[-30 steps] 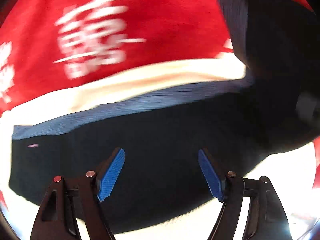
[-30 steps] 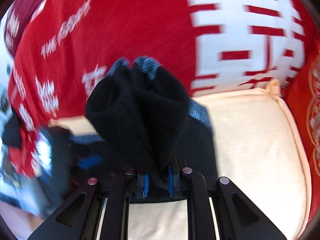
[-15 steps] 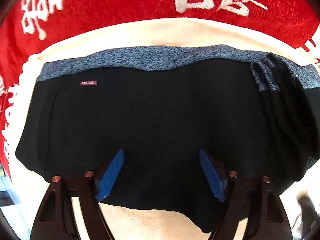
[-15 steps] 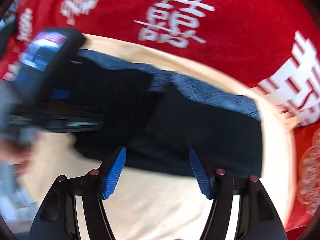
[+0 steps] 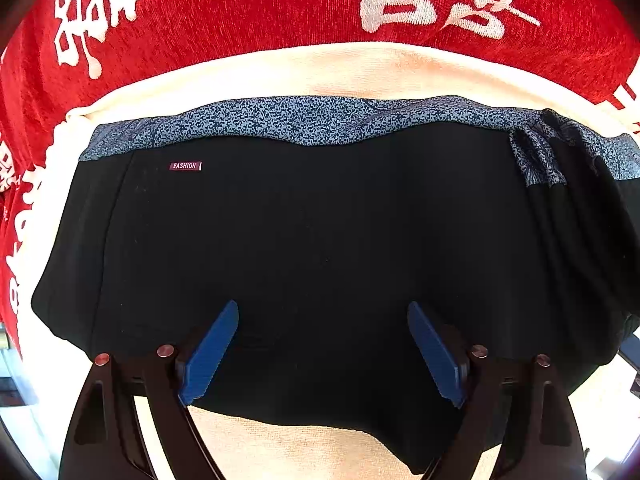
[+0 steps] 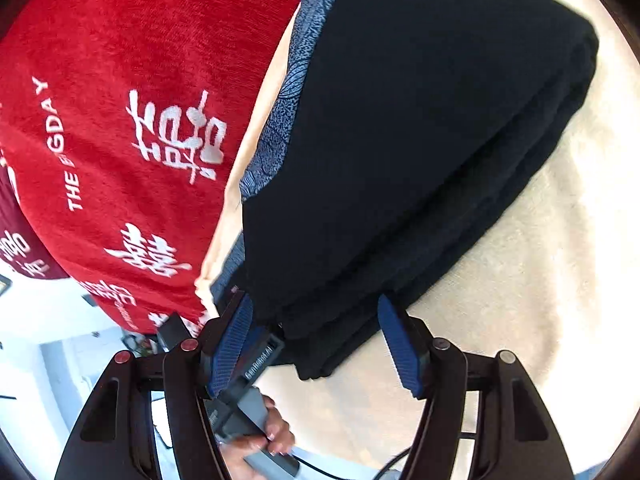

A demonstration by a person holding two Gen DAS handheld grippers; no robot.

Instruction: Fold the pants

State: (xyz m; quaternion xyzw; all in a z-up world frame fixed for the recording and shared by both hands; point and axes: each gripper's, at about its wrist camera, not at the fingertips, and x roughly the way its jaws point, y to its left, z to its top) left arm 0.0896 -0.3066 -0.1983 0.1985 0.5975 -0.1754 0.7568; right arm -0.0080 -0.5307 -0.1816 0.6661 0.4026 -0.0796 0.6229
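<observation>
The black pants (image 5: 320,240) lie folded in a stacked bundle on a cream towel (image 5: 340,68). Their blue speckled waistband (image 5: 304,120) runs along the far edge, with a small FASHION label (image 5: 185,165) at the left. My left gripper (image 5: 324,348) is open and empty, its blue pads just above the near edge of the bundle. In the right wrist view the same bundle (image 6: 400,140) shows its layered side. My right gripper (image 6: 316,344) is open and empty at the bundle's near corner.
A red blanket with white characters (image 5: 240,8) lies under the towel and beyond it, and shows in the right wrist view (image 6: 120,120). A hand holding the other gripper's handle (image 6: 256,432) shows low in the right wrist view.
The right gripper let go of the bunched black cloth and opened. The pants now lie flat and folded. Both views have swung and steadied over the bundle.
</observation>
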